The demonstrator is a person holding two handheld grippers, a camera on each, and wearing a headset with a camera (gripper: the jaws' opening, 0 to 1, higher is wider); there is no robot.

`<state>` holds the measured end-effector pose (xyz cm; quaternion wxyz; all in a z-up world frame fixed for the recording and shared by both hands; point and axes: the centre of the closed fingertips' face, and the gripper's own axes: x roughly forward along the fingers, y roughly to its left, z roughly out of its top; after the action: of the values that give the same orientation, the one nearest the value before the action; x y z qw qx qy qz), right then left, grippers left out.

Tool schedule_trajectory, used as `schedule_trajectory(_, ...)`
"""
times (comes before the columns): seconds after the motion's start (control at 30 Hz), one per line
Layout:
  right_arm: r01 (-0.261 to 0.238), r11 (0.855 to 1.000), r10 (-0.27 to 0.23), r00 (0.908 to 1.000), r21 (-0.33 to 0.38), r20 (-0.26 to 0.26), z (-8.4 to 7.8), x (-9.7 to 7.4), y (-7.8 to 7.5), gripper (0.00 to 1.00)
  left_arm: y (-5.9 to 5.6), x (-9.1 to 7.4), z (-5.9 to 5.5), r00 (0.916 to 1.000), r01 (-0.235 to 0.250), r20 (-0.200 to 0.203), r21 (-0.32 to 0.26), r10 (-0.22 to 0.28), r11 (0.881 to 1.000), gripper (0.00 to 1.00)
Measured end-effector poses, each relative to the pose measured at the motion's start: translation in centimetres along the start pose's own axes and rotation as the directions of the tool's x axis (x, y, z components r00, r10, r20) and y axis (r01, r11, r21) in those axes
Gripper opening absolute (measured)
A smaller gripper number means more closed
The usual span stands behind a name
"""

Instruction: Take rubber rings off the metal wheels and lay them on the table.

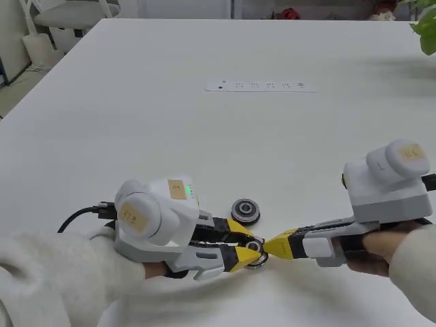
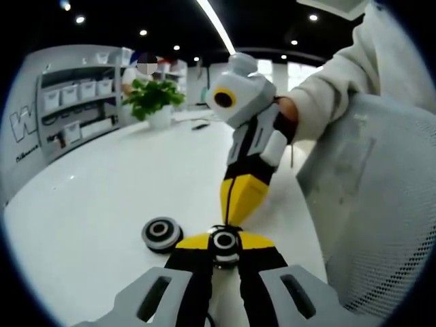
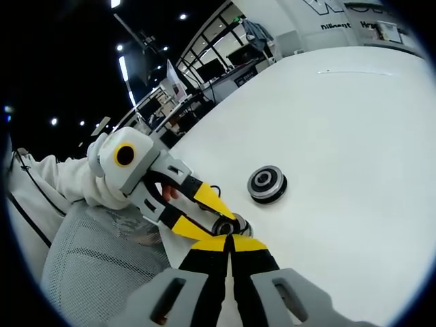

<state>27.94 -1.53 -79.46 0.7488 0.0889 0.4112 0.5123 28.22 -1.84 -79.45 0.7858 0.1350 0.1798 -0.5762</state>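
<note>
A small metal wheel (image 1: 255,248) with a black rubber ring sits between the yellow tips of my left gripper (image 1: 251,252), which is shut on it just above the white table (image 1: 204,150). My right gripper (image 1: 268,246) comes in from the right, jaws pressed together, its tips pinched on the rim of that wheel's ring. In the left gripper view the held wheel (image 2: 225,242) shows face on, with the right gripper's tips (image 2: 230,219) at its top edge. A second wheel (image 1: 245,210) with its black ring on lies flat on the table just behind, also in view as the wheel (image 3: 266,184).
A white power strip (image 1: 260,86) lies farther back at the table's middle. A black cable (image 1: 78,216) trails left from the left gripper. A green plant (image 1: 428,27) stands at the far right corner. The person's white sleeves (image 1: 48,279) hang over the near edge.
</note>
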Motion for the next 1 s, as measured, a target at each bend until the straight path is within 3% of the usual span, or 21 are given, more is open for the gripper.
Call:
schedule_trajectory(0.8, -0.058, 0.998, 0.058, 0.9978, 0.015, 0.032, 0.6, 0.1, 1.1, 0.0, 0.0, 0.0, 0.0, 1.0, 0.001, 0.002, -0.001, -0.001, 1.0, 0.14)
schedule_trajectory(1.0, -0.047, 0.999, 0.047, 0.9984, 0.019, 0.031, 0.5, 0.0, 0.8, 0.0, 0.0, 0.0, 0.0, 1.0, 0.001, 0.004, 0.0, -0.001, 1.0, 0.14)
